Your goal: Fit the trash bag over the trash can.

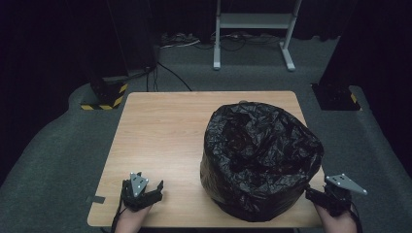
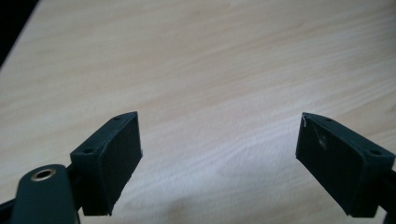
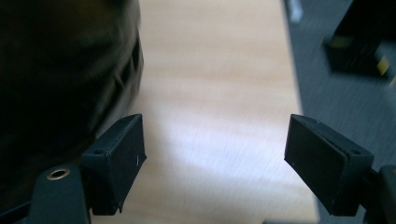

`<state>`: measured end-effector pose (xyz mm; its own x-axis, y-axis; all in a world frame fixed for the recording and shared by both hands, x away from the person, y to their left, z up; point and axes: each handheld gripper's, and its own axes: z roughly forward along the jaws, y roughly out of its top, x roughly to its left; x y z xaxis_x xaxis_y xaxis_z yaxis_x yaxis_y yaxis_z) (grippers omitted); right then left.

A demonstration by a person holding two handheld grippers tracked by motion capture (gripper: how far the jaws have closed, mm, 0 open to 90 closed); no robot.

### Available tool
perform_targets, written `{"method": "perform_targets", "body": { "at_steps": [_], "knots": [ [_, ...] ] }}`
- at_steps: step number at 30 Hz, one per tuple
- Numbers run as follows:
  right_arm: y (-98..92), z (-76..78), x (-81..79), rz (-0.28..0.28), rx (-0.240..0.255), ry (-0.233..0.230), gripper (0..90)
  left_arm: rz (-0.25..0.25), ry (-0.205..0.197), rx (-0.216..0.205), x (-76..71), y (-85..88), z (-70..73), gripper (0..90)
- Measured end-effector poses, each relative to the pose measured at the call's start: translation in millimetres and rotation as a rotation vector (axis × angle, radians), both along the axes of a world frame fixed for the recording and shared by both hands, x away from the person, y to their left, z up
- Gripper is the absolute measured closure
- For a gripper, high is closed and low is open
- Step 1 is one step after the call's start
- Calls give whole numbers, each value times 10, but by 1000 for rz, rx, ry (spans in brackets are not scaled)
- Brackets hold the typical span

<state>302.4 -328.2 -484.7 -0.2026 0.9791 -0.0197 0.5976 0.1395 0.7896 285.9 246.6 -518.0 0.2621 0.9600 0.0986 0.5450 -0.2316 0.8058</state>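
A crinkled, glossy black plastic bag (image 1: 261, 158), bulging round over a bin, sits on the pale wood-grain desk (image 1: 165, 136), flanked by left gripper (image 1: 151, 190) and right gripper (image 1: 311, 193), fingers spread and empty

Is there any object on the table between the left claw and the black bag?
Nothing visible. Between the left claw and the black bag lies only bare wooden table. Its jaws stand open with nothing between them.

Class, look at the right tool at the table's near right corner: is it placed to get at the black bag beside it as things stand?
Probably yes. The right tool is open, its jaws wide, with nothing between them, and the black bag bulges right beside its left jaw on the table. Nothing stands between them.
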Motion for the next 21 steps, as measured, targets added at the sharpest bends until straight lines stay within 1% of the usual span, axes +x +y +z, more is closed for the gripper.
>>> {"method": "perform_targets", "body": {
  "at_steps": [1, 2, 3, 4, 5, 6, 7, 8, 9, 11, 13, 15, 18, 20, 21],
  "knots": [
    [-1, -13, 35, -10, -13, 46, 208, 0, 25, 1, 14, 7, -7, 145],
    [5, -19, 64, -23, -15, 92, 219, 1, 43, 5, 26, 15, -15, 144],
    [0, -21, 97, -24, -17, 137, 219, 3, 61, 7, 41, 22, -23, 144],
    [3, -20, 137, -31, -26, 192, 226, 5, 80, 6, 57, 30, -33, 144],
    [25, -12, 169, -40, -31, 235, 237, 5, 93, -1, 70, 36, -45, 143],
    [36, -1, 204, -29, -52, 274, 235, 6, 108, 2, 82, 41, -58, 142],
    [60, 7, 245, -36, -55, 336, 221, 9, 123, 1, 94, 42, -76, 141],
    [74, 11, 290, -38, -55, 407, 212, 8, 133, -14, 106, 49, -86, 133],
    [82, 16, 334, -39, -57, 462, 212, 12, 142, -18, 115, 53, -85, 115],
    [93, 44, 409, -39, -74, 550, 212, 11, 154, -23, 133, 54, -85, 97],
    [103, 54, 486, -35, -83, 645, 191, 4, 176, -31, 155, 60, -89, 66],
    [118, 51, 550, -42, -105, 733, 168, -3, 193, -52, 171, 58, -101, 23],
    [154, 22, 615, -47, -151, 834, 158, -21, 191, -50, 173, 51, -109, 1],
    [189, -10, 639, -60, -188, 887, 141, -28, 189, -56, 169, 42, -113, 1],
    [210, -29, 643, -70, -201, 893, 136, -30, 188, -57, 168, 40, -114, 1]
  ]
}}
